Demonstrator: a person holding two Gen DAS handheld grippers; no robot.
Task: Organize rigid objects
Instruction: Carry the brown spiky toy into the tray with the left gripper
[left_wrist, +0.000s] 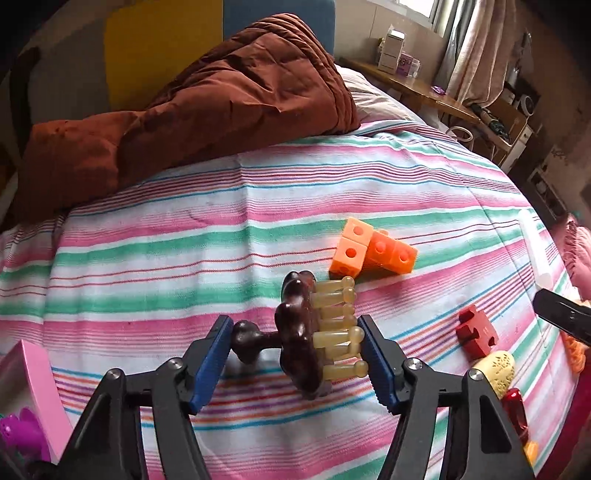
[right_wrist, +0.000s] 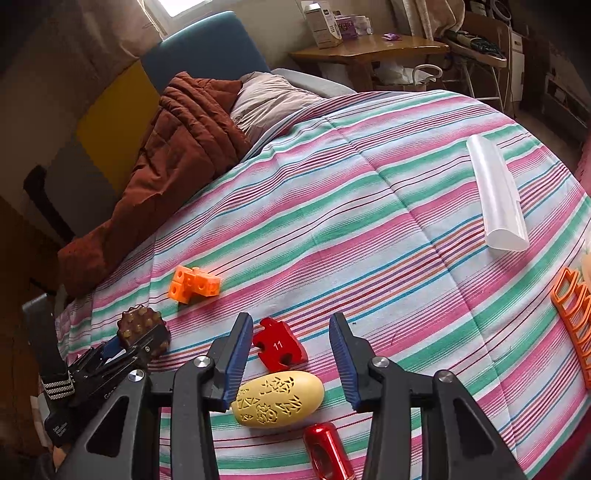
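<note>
In the left wrist view my left gripper (left_wrist: 293, 321) is shut on a brown massager (left_wrist: 295, 343) with yellowish knobs. One blue pad presses its handle knob, the other the knob tips, just above the striped bedspread (left_wrist: 184, 236). The right wrist view shows the same massager (right_wrist: 142, 328) at lower left. My right gripper (right_wrist: 290, 325) stands open over a yellow carved oval (right_wrist: 279, 398) and a red puzzle piece (right_wrist: 279, 349), with a gap at its right pad. Orange linked cubes (right_wrist: 194, 284) lie farther back.
A shiny red capsule (right_wrist: 327, 452) lies below the oval. A clear plastic tube (right_wrist: 496, 195) and an orange rack (right_wrist: 576, 321) sit at right. A pink box (left_wrist: 29, 387) with a purple toy (left_wrist: 20, 432) is at lower left. A brown quilt (left_wrist: 184, 110) is heaped behind.
</note>
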